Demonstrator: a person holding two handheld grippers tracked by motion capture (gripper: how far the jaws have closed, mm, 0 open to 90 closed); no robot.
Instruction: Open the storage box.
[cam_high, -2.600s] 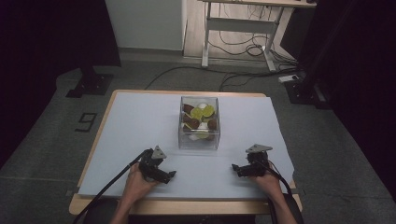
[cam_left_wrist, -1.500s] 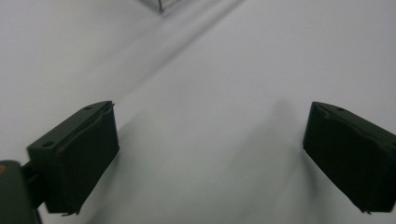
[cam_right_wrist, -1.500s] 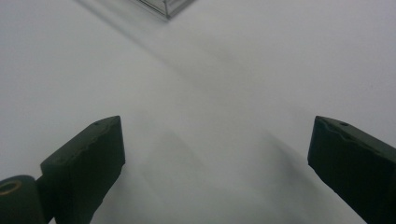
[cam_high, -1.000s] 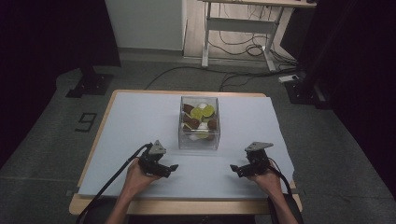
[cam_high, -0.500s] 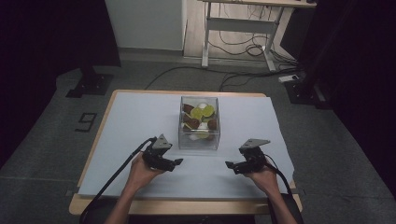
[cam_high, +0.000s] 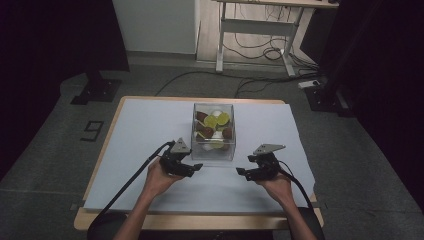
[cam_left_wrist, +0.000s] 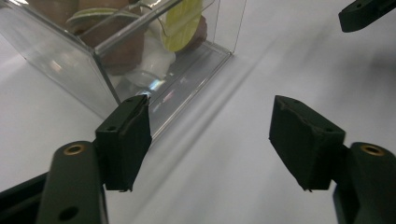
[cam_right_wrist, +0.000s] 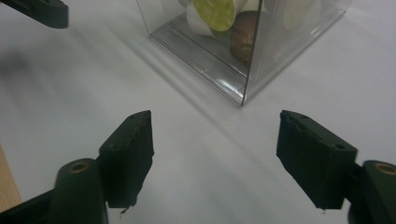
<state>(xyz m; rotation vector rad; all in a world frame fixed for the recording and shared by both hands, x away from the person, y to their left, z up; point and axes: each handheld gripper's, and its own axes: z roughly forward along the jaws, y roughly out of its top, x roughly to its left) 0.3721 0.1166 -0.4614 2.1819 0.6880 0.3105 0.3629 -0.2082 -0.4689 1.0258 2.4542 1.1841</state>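
Dim grey flooring and trailing black cables surround the pale white-covered tabletop (cam_high: 140, 130) where I work, a tool in each hand. At its middle stands the clear square plastic box (cam_high: 213, 148), holding round yellow-green, brown and white capsules (cam_high: 216, 120) heaped together inside. My left tool (cam_high: 192, 167) hovers just beside the box's near left corner, my right tool (cam_high: 243, 171) just beside its near right corner, and the two point toward each other across the bare white sheet in front of the box. Neither touches the box. Seen from the left gripper view, the box's corner sits just beyond the left pad, with a yellow-green capsule pressed against the clear wall. Seen from the right gripper view, the box's other near corner stands ahead between the jaws. Both tools have just been closing their jaws, yet each pair is parted by a clear gap with nothing between the pads but the white sheet below.
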